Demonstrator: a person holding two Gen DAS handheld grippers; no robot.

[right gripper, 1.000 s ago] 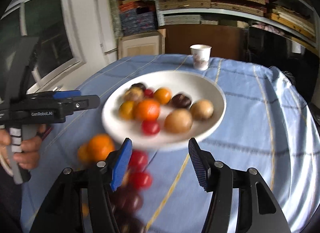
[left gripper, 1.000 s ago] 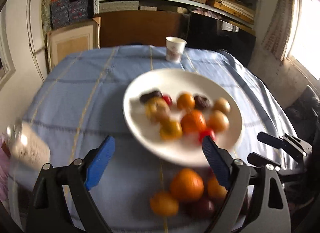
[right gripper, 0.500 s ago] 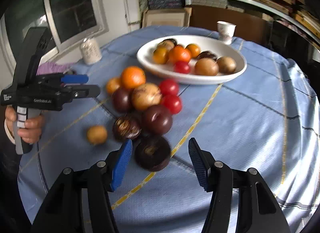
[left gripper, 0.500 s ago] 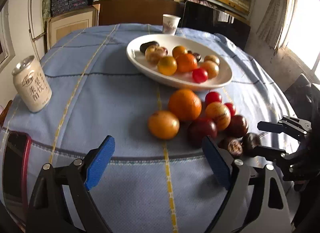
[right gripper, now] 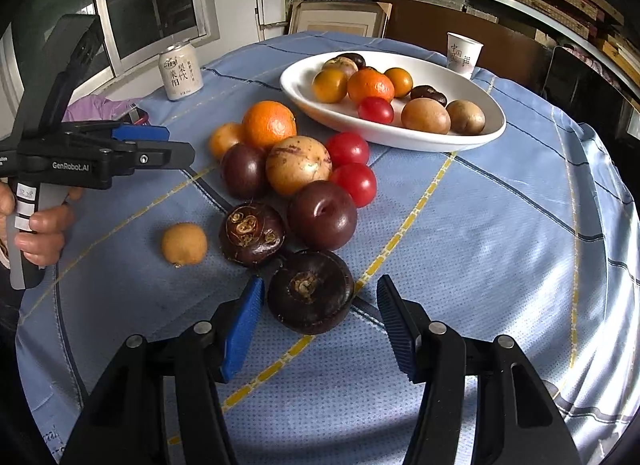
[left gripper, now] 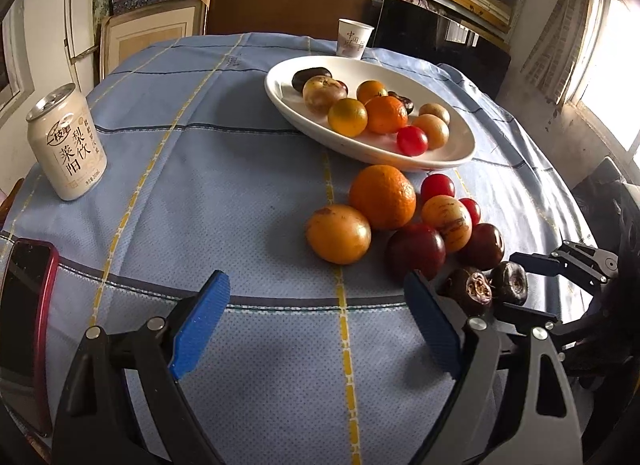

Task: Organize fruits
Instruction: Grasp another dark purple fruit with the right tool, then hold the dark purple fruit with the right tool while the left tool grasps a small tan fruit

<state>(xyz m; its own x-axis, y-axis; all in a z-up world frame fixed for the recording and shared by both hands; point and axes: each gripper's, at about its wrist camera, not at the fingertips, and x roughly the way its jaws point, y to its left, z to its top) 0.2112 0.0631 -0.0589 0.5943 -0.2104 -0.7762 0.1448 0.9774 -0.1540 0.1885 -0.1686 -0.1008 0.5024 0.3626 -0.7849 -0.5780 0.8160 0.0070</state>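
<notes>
The white oval plate sits toward the far side of the table and already holds about nine fruits. A loose cluster of fruits lies on the blue cloth just in front of the plate's near rim: a large orange, a yellow-brown round fruit, two red tomatoes, dark plums and two dark water chestnuts. The nearer water chestnut lies farthest from the plate.

The right gripper is spread, with that water chestnut just ahead of its blue pads and roughly centred between them; neither pad presses on it. The left gripper is spread wide over bare cloth, on the near side of the cluster from the plate, holding nothing.

The step in hand looks like picking the nearest water chestnut to carry it to the plate. To do it well, the right gripper should slide forward until the pads flank the widest part of the fruit, low enough to catch its flat sides rather than its domed top. It should close gently, since the skin looks smooth and the fruit could squirt out. Coming straight in avoids nudging the second water chestnut and the plum between it and the plate. A small tan fruit lies apart, left of the cluster.
</notes>
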